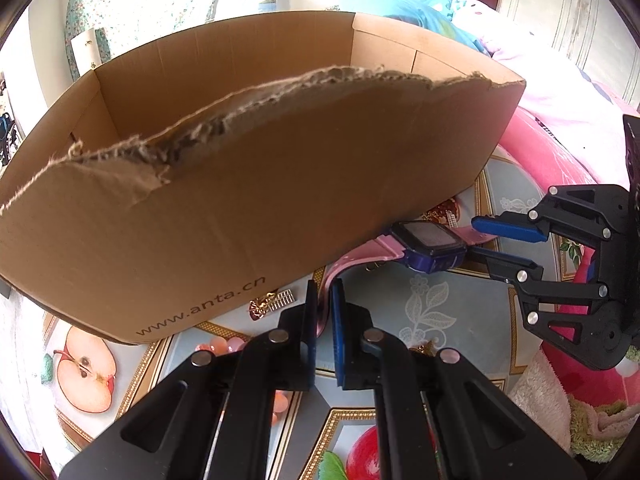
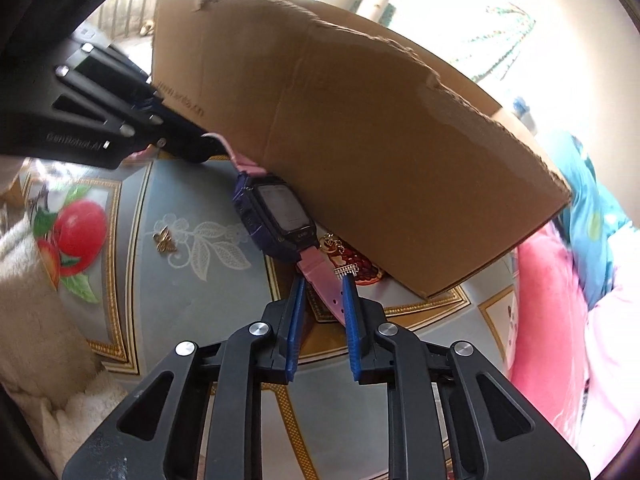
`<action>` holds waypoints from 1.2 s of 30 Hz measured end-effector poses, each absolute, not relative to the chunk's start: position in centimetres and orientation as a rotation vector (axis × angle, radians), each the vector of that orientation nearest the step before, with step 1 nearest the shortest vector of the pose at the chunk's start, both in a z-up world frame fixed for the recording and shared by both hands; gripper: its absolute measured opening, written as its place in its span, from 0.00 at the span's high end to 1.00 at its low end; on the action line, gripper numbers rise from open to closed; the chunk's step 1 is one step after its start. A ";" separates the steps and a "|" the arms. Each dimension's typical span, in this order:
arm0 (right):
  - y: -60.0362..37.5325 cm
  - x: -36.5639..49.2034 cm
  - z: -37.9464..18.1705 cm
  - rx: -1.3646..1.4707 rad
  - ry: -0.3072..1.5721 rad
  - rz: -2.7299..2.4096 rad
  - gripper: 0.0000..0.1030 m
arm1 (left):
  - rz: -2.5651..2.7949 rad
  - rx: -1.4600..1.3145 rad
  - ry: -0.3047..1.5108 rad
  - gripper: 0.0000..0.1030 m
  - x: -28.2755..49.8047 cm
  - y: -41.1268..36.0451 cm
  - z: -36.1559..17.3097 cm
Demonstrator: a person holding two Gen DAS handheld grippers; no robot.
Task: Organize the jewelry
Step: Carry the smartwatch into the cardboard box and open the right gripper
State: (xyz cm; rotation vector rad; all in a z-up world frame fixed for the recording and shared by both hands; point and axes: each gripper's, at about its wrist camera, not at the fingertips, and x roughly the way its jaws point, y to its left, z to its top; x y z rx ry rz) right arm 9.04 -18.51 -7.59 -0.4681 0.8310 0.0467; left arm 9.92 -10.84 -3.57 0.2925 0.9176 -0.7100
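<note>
Left to right on my two feeds:

1. Table (image 1: pixel 460 384), fruit-print cover. An apple slice is printed at its left edge.
2. Box (image 1: pixel 248 208), brown cardboard with a torn rim, standing on the table and open at the top.
3. Clip (image 1: pixel 280 300), small and silver-gold, lying by the box's near bottom edge.
4. Left gripper (image 1: pixel 324 312): I have it clamped on one pink strap of the watch, pads nearly together.
5. Watch (image 1: pixel 430 246), purple case with pink straps, lying against the box's front wall, face up.
6. Right gripper (image 2: pixel 324 300): the other strap lies between its blue pads; I cannot tell whether they press on it.
7. Gold charm (image 2: pixel 164 242), loose on the table in the right view, apart from the watch.
8. Pink bedding (image 1: pixel 560 120), far right.
</note>
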 end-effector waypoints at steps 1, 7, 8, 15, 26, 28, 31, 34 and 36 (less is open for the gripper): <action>-18.6 9.1 -7.7 -0.448 0.830 0.043 0.87 | -0.710 0.292 0.916 0.94 9.9 -10.8 -3.6; -18.7 9.3 -7.6 -0.411 0.787 -0.016 0.97 | -0.706 0.316 0.861 0.94 9.0 -10.9 -3.3; -18.6 9.2 -7.5 -0.405 0.775 -0.026 0.98 | -0.705 0.319 0.847 0.94 8.9 -10.9 -3.2; -18.5 8.7 -6.0 -0.324 0.718 -0.072 0.99 | -0.707 0.278 0.783 0.97 8.2 -10.1 -1.6; -17.2 3.7 0.9 -0.315 0.574 -0.126 0.99 | -0.742 0.223 0.609 0.98 4.7 -8.4 4.7; -16.8 3.1 2.5 -0.320 0.536 -0.128 0.99 | -0.748 0.209 0.567 0.98 4.5 -8.0 6.7; -16.3 3.0 5.1 -0.331 0.481 -0.116 0.99 | -0.758 0.192 0.532 0.98 5.3 -7.9 9.5; -18.6 7.1 7.8 -0.266 0.505 -0.047 0.99 | -0.744 0.174 0.554 0.98 7.6 -8.0 11.5; -20.3 10.3 9.1 -0.191 0.563 0.010 0.99 | -0.743 0.147 0.604 0.98 10.1 -8.2 12.3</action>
